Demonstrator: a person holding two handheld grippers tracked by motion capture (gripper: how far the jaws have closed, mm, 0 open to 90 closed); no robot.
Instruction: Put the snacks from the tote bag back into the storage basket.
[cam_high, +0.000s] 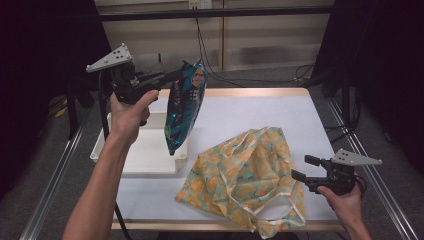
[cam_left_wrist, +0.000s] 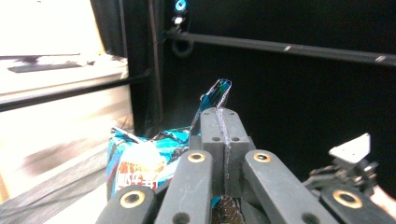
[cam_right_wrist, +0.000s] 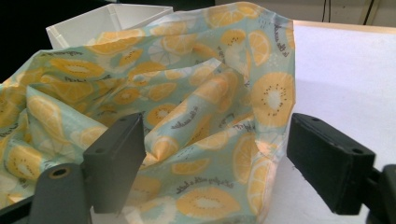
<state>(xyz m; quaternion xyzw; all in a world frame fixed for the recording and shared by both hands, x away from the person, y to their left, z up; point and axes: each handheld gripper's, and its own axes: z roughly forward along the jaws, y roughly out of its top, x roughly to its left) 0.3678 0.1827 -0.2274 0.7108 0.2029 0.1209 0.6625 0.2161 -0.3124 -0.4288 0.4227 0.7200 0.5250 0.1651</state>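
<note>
Left gripper (cam_high: 170, 77): raised above the far left of the table (cam_high: 300, 115), jaws pressed together on the top edge of a blue snack bag (cam_high: 185, 107).

Snack bag: hangs upright from that pinch, lower end over the white tray (cam_high: 145, 150); in the left gripper view its crumpled top pokes up past the closed jaws.

White tray: sits on the table's left side, just beside the cloth bag.

Cloth bag (cam_high: 245, 175): orange-slice print, lies crumpled at the table's near middle, handles trailing toward the near edge.

Right gripper (cam_high: 302, 169): held low at the cloth bag's right edge, jaws spread wide, the cloth in front of and between them, pads not pressing it.
</note>
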